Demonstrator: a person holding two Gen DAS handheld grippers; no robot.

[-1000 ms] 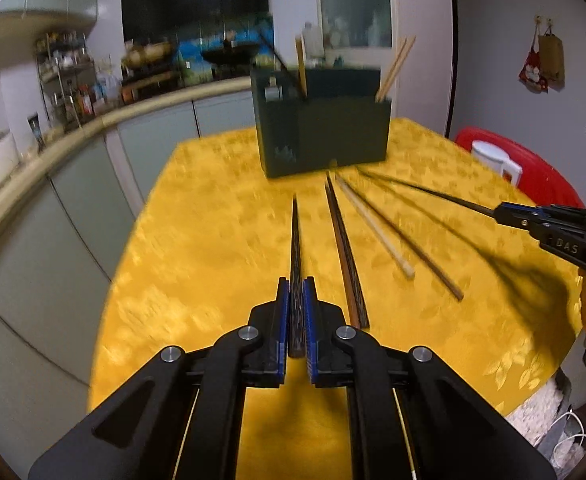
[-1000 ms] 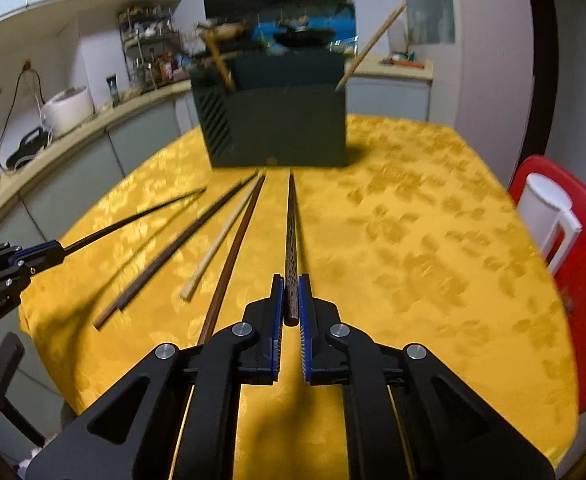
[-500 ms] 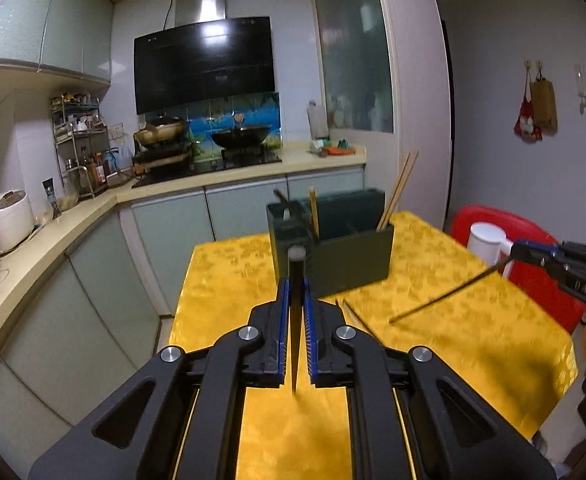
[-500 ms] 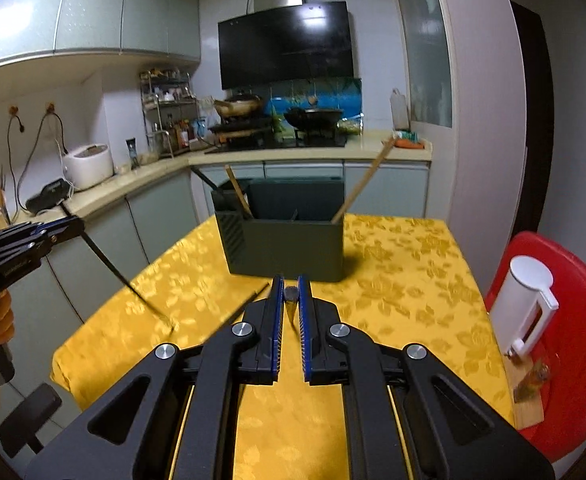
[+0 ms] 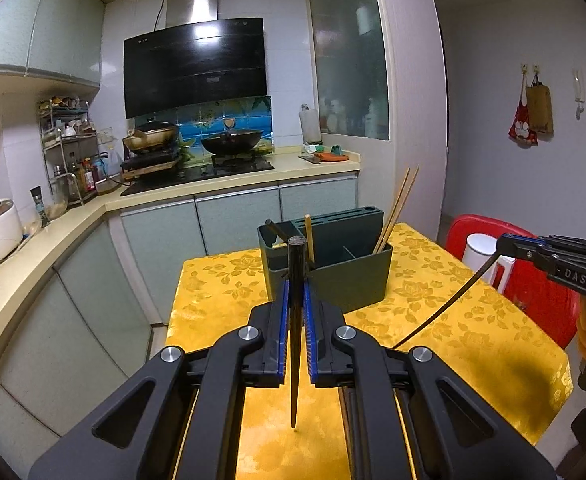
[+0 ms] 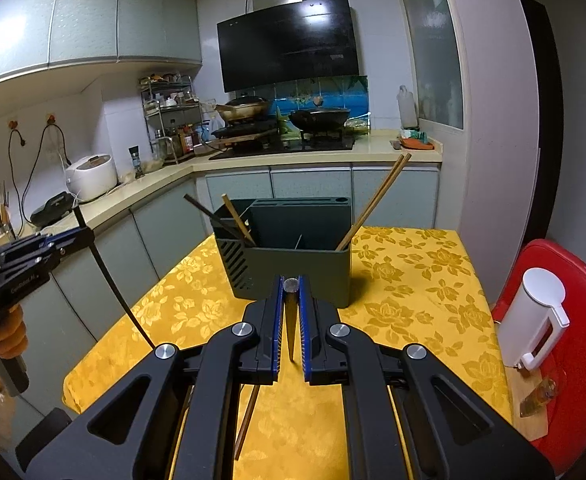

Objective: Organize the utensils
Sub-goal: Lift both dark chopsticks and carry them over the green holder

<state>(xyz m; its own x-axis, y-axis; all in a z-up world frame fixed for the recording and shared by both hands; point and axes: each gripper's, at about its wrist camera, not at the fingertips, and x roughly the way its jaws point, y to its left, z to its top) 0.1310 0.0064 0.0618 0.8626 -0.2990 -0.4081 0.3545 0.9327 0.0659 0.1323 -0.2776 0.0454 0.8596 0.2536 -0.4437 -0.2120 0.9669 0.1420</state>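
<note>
- A dark chopstick (image 5: 295, 320) is clamped upright in the left gripper (image 5: 295, 312).
- Another black chopstick (image 6: 291, 320) is pinched by the right gripper (image 6: 291, 316).
- The green utensil holder (image 6: 289, 268) is set near the tablecloth's (image 6: 413, 280) far edge.

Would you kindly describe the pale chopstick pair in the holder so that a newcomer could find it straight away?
Start at the yellow flowered tablecloth and find the dark green utensil holder standing on it. The pale chopstick pair rises from its right-hand end, leaning out to the right. Unlike the single tan stick and dark stick at the left end, it is two light sticks together, standing tallest.
</note>
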